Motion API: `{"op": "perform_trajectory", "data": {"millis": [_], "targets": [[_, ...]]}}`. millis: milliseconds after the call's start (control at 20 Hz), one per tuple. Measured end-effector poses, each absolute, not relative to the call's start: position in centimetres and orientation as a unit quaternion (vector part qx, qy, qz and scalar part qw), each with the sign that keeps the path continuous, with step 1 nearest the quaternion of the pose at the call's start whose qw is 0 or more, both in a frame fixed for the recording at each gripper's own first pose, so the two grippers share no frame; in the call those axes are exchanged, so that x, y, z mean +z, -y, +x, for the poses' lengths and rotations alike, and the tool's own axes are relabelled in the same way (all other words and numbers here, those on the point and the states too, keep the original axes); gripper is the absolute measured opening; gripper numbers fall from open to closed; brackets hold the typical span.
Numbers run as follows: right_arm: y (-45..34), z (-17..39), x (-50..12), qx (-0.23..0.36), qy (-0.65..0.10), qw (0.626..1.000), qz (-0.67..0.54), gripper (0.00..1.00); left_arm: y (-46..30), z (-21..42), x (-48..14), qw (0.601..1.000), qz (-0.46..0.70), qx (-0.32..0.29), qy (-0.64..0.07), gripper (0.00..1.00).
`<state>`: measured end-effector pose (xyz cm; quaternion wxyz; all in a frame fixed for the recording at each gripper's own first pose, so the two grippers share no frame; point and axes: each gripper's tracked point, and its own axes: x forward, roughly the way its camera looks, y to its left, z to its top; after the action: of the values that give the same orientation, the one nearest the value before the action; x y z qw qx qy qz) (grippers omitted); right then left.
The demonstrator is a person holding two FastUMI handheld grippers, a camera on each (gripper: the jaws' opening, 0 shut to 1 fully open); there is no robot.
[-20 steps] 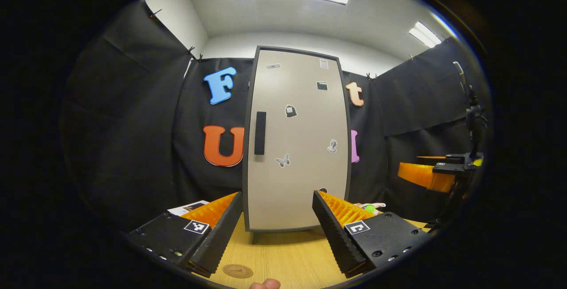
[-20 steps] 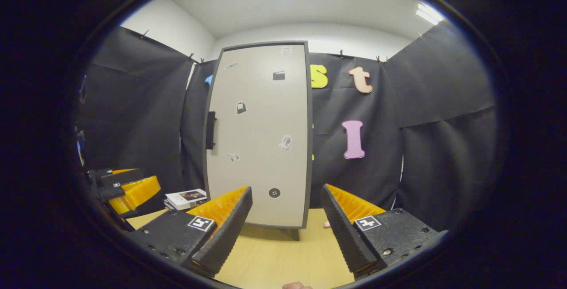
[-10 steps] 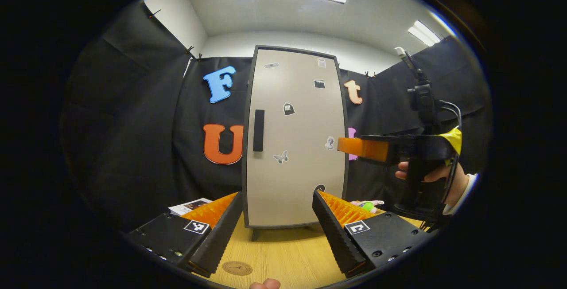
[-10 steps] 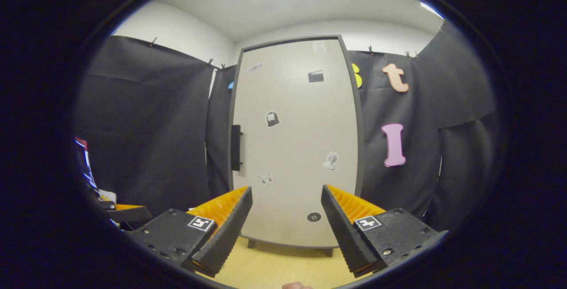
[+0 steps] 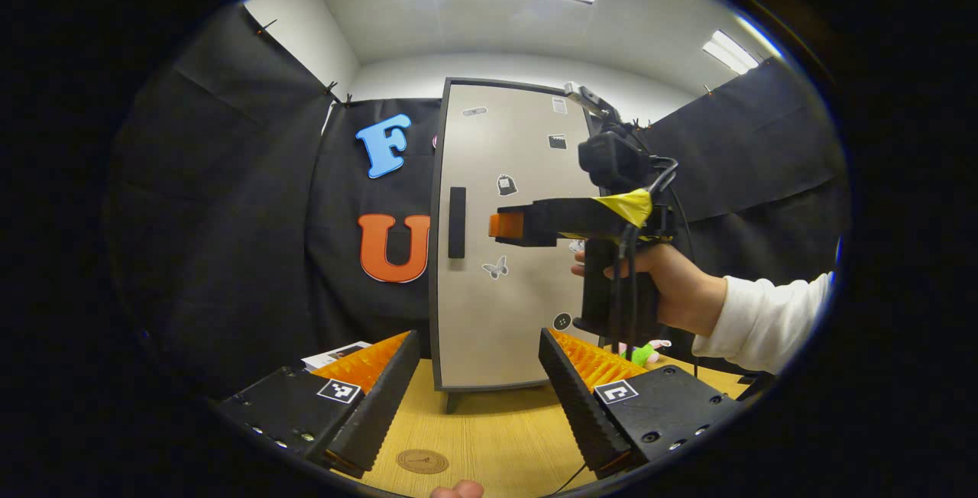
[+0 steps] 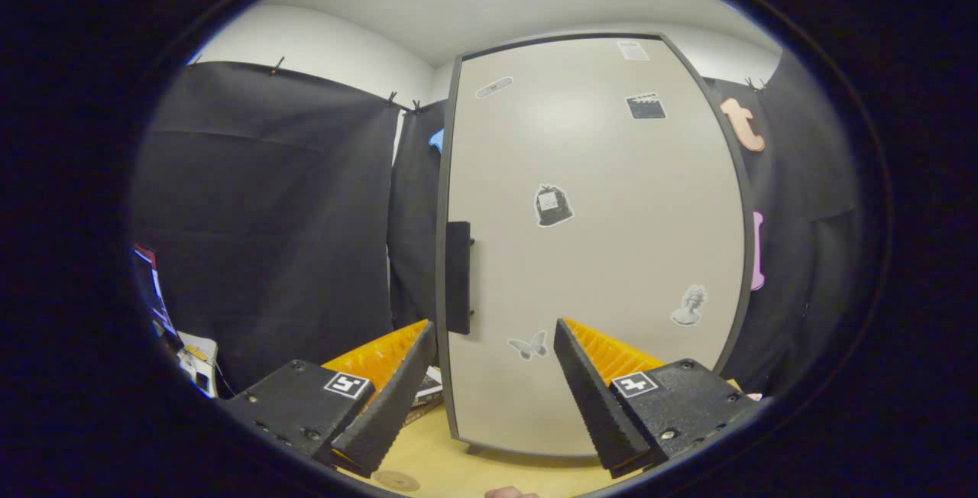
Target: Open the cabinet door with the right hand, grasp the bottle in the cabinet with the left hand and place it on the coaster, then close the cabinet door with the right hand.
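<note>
Cabinet door [image 6: 596,253] closed, inside hidden; stickers [image 6: 552,205] too small; coaster [image 6: 395,480] cut by edge.

Matt, smooth door [image 6: 596,253] with paper-like stickers; wood-grain table [image 5: 489,437]; matt black cloth wall [image 5: 229,215]; round coaster [image 5: 422,460] looks wooden.

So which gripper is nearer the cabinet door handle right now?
Right. The right gripper is raised in front of the cabinet door, just beside the handle. The left gripper is farther back, low over the table.

cabinet door [image 5: 512,253] beige, dark-framed | handle [image 5: 457,222] black | sleeve [image 5: 764,315] white
</note>
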<state>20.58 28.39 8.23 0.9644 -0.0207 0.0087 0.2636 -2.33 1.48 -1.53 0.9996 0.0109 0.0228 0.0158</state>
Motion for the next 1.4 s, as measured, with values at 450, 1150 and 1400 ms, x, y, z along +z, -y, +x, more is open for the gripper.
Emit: {"op": "perform_trajectory", "data": {"millis": [450,1150,1400], "targets": [[-34.1,26.4,7.5,0.246,-0.04,0.968,-0.038,1.0,-2.6,-2.1,-1.2,1.0,0.005,0.022,-0.017,0.95],[-37.0,29.3,6.1,0.235,-0.049,0.969,-0.049,0.6,-5.0,-2.0,-1.7,0.999,0.007,0.047,-0.022,0.95],[-37.2,29.5,5.9,0.239,-0.051,0.969,-0.043,0.31,-5.9,-2.2,-1.4,0.998,0.008,0.056,-0.021,0.95]]}}
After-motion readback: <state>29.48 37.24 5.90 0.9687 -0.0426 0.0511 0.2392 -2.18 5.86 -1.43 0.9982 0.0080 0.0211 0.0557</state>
